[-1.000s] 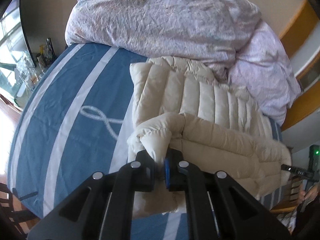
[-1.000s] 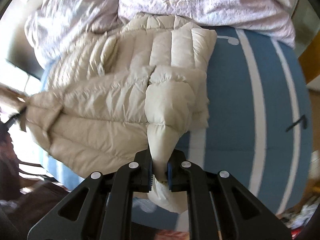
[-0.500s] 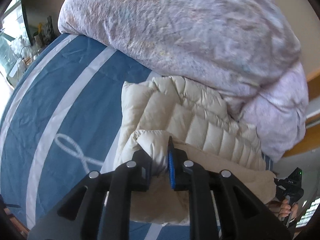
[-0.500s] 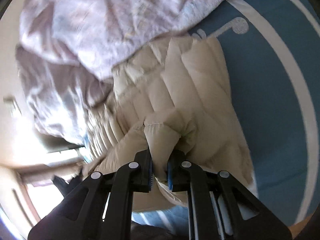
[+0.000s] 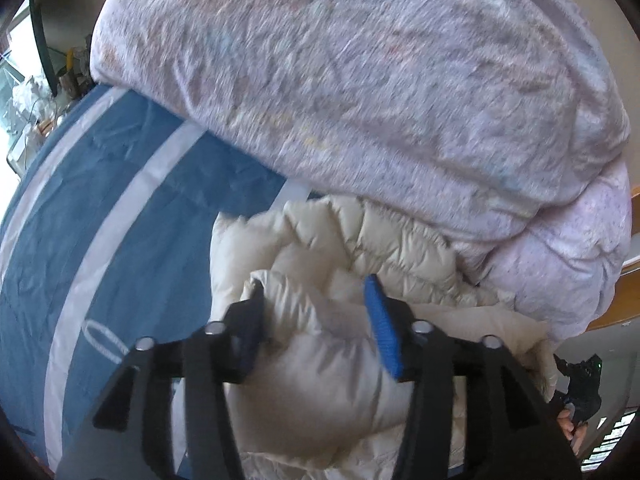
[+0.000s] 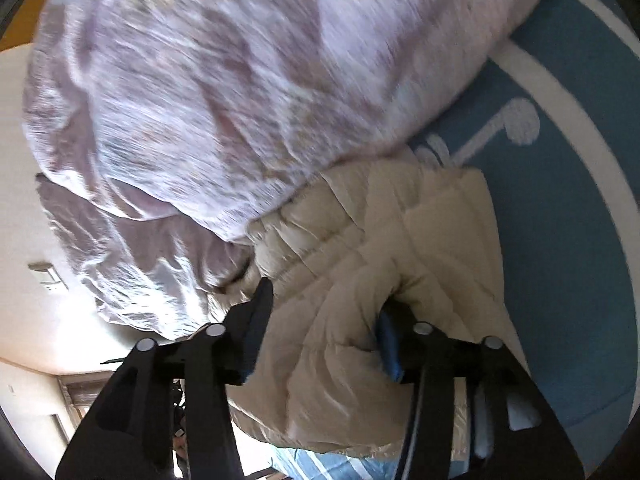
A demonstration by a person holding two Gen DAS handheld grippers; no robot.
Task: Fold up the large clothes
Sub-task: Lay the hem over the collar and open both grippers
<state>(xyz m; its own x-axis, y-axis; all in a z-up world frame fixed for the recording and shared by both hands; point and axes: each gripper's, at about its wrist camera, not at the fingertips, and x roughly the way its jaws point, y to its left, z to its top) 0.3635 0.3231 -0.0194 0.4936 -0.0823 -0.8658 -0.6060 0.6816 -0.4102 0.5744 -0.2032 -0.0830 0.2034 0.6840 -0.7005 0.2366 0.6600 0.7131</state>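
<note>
The cream puffy jacket (image 5: 320, 352) is lying folded on the blue striped bed (image 5: 120, 208), pushed against the pink quilt (image 5: 360, 92) at 12 o'clock. The jaws of the left gripper (image 5: 316, 324) and the right gripper (image 6: 324, 320) are spread wide, with puffy cloth between them but not pinched. Both should be drawn back slowly, so the fold is not dragged open.

- We count one cream puffer jacket (image 5: 320, 248).
- We count one lilac duvet (image 5: 360, 100).
- We count one blue striped bedsheet (image 5: 120, 208).
- We count two grippers: left gripper (image 5: 316, 320), right gripper (image 6: 324, 320).
</note>
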